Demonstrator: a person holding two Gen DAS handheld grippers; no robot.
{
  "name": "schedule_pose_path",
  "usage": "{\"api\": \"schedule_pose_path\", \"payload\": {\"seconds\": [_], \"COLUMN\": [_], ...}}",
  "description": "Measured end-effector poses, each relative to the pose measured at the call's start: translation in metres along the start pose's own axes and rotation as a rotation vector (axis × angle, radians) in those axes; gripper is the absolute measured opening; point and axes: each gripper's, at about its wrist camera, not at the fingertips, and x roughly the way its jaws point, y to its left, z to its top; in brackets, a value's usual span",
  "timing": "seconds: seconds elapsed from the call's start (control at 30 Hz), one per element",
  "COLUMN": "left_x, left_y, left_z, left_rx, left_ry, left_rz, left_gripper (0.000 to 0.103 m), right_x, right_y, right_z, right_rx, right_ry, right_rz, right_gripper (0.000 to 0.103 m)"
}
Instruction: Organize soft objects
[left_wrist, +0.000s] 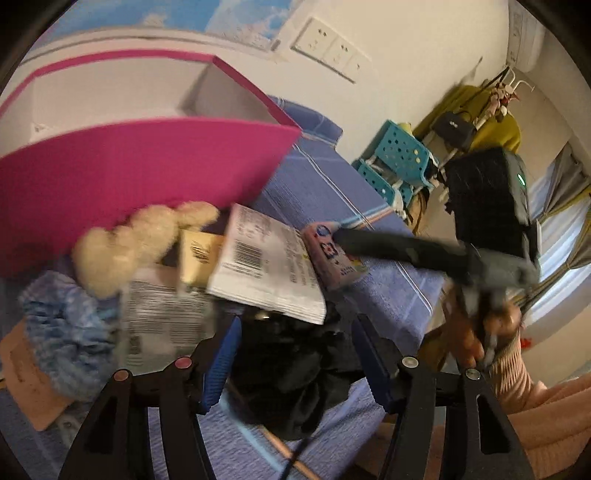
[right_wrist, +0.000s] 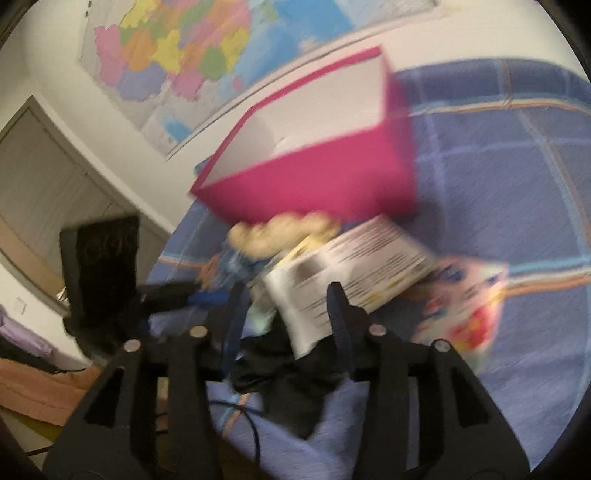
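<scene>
One pink box (left_wrist: 129, 173); both grippers (left_wrist: 295, 354) (right_wrist: 286, 317) gape wide — nothing held, black cloth (left_wrist: 291, 376) between.

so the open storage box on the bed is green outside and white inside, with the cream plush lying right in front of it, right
Not quite: the storage box is pink outside, not green. The right wrist view shows its pink outer wall and white inside, standing open on the blue bedsheet. The cream plush does lie right in front of it, as you said; the left wrist view shows the same.
</scene>
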Motion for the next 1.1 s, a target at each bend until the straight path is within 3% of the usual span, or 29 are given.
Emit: {"api": "schedule_pose_path", "payload": {"seconds": [0.17, 0.3, 0.37, 0.57, 0.63, 0.87, 1.1], "left_x": [0.02, 0.023, 0.021, 0.023, 0.021, 0.005, -0.001], "left_y": [-0.008, -0.003, 0.002, 0.018, 0.026, 0.041, 0.05], "left_z": [0.007, 0.01, 0.01, 0.011, 0.011, 0.014, 0.012], "left_rx": [-0.02, -0.062, -0.093, -0.164, -0.197, -0.209, -0.223], "left_ry": [0.035, 0.051, 0.047, 0.055, 0.047, 0.015, 0.012], "left_rz": [-0.003, 0.003, 0.008, 0.028, 0.008, 0.101, 0.132], "left_gripper": [0.063, 0.061, 0.054, 0.034, 0.033, 0.032, 0.032], "right_x": [0.013, 0.042, 0.057, 0.074, 0.072, 0.056, 0.039], "right_y": [-0.042, -0.065, -0.071, -0.081, -0.08, -0.074, -0.054], "right_z": [0.032, 0.052, 0.059, 0.06, 0.056, 0.038, 0.026], "right_rx": [-0.008, -0.002, -0.015, -0.015, -0.018, -0.023, -0.033], "right_ry": [0.048, 0.131, 0.18, 0.249, 0.248, 0.243, 0.195], "right_rz": [-0.15, -0.155, -0.15, -0.043, -0.019, 0.035, 0.097], "right_gripper": [0.047, 0.048, 0.049, 0.052, 0.052, 0.051, 0.046]}}
